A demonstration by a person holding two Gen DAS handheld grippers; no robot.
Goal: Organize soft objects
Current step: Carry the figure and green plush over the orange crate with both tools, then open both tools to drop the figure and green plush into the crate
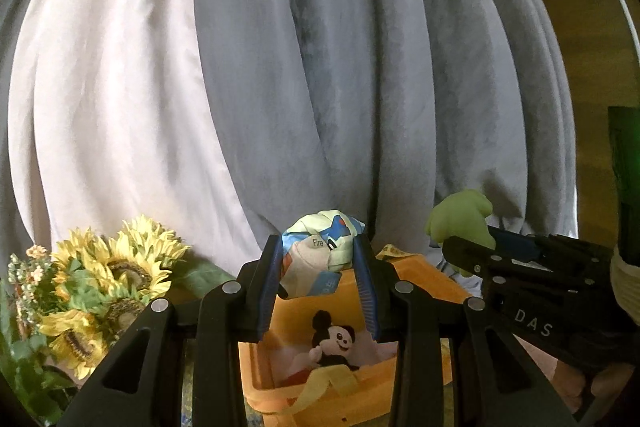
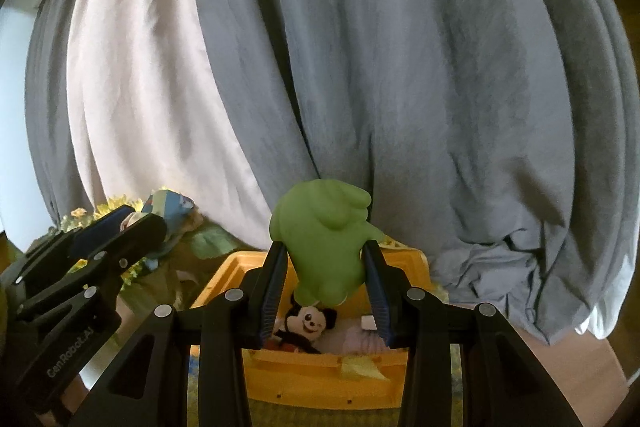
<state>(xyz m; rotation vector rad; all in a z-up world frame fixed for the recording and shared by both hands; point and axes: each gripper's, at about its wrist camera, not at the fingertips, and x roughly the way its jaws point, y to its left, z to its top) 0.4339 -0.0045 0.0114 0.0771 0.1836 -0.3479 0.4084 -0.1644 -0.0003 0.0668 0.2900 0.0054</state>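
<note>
My left gripper is shut on a crumpled blue, white and pale-green printed cloth and holds it above an orange bin. A Mickey Mouse plush lies in the bin. My right gripper is shut on a green soft toy and holds it above the same orange bin, over the Mickey plush. The right gripper shows at the right of the left wrist view. The left gripper shows at the left of the right wrist view.
Grey and white curtains hang close behind the bin. Artificial sunflowers stand left of the bin. A patterned rug lies under the bin, with wooden floor to the right.
</note>
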